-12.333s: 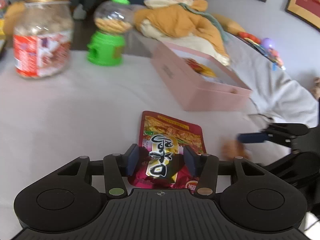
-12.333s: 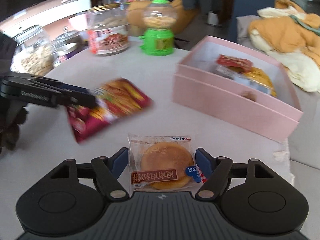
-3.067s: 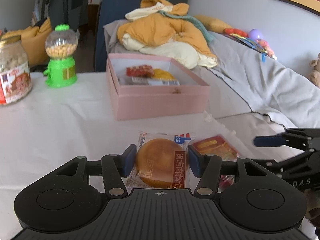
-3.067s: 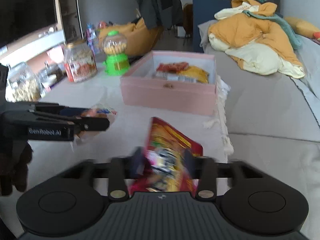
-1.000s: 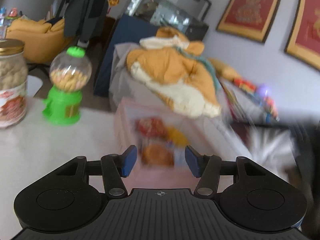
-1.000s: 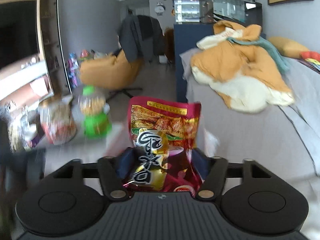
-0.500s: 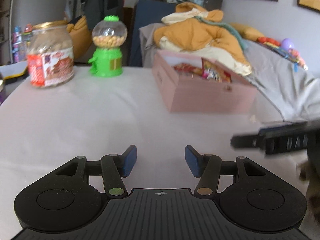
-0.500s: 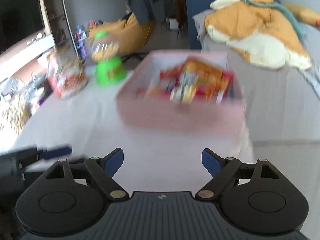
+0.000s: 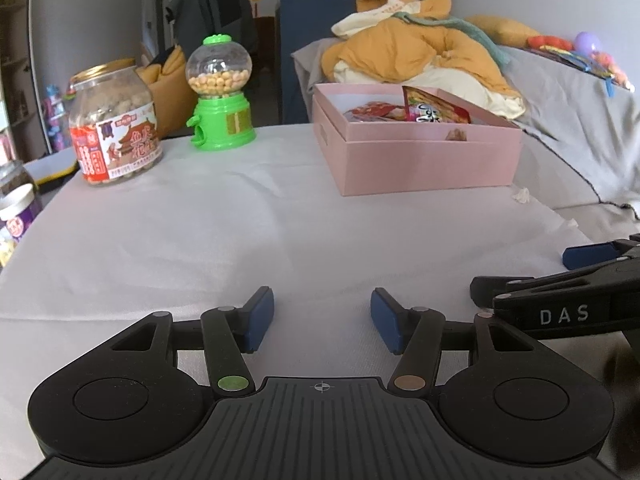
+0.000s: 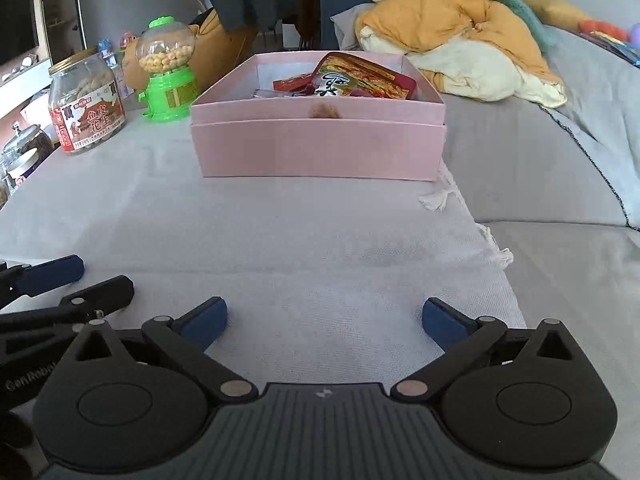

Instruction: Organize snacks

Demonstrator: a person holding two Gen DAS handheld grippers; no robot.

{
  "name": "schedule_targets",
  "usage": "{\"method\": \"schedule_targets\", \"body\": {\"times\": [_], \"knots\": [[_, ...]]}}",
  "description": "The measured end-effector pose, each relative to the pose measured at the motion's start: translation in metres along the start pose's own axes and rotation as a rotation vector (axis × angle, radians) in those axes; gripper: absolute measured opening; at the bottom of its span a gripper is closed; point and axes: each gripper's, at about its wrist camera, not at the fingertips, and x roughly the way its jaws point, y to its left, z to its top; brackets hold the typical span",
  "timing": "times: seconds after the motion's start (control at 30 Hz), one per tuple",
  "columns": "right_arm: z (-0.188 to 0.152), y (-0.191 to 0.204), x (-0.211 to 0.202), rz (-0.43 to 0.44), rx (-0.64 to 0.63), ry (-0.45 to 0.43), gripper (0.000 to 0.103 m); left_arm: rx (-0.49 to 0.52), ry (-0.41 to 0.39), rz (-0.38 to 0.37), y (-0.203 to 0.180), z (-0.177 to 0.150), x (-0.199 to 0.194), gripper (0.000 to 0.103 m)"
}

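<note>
Snacks, the red packets among them, lie inside the pink box, which serves as the landmark here; one red packet leans tilted against the box's far right inner wall, its top edge above the rim. The box stands on the white tablecloth, near the cloth's fringed right edge. Behind and to the right of the box spreads the grey sofa, with a heap of orange and cream clothing just past the box's far side. To the left of the box, well apart from it, stands a clear jar with a gold lid and a red label. Between the jar and the box, nearer the far edge of the cloth, is a green gumball dispenser with yellow balls in its globe.

In front of the box, over bare cloth, hang both tools. The right gripper has just been opening and its blue pads stand spread very wide with nothing between them. The left gripper, to its left, has also just been opening a little; its pads are apart and released, holding nothing.
</note>
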Motion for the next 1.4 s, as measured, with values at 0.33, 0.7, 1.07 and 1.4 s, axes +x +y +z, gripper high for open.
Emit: {"method": "schedule_targets", "body": {"times": [0.33,0.7,1.07,1.4], "knots": [[-0.014,0.001,-0.001,-0.012,0.006,-0.096,0.103,0.000,-0.001,0.001,0.000,-0.001,0.000,0.062],[-0.014,0.001,-0.001,-0.013,0.006,-0.096,0.103,0.000,-0.001,0.001,0.000,-0.001,0.000,0.062],[-0.014,0.001,-0.001,-0.013,0.005,-0.096,0.103,0.000,-0.001,0.001,0.000,-0.001,0.000,0.062],[-0.014,0.001,-0.001,-0.013,0.006,-0.096,0.103,0.000,-0.001,0.001,0.000,-0.001,0.000,0.062]]}}
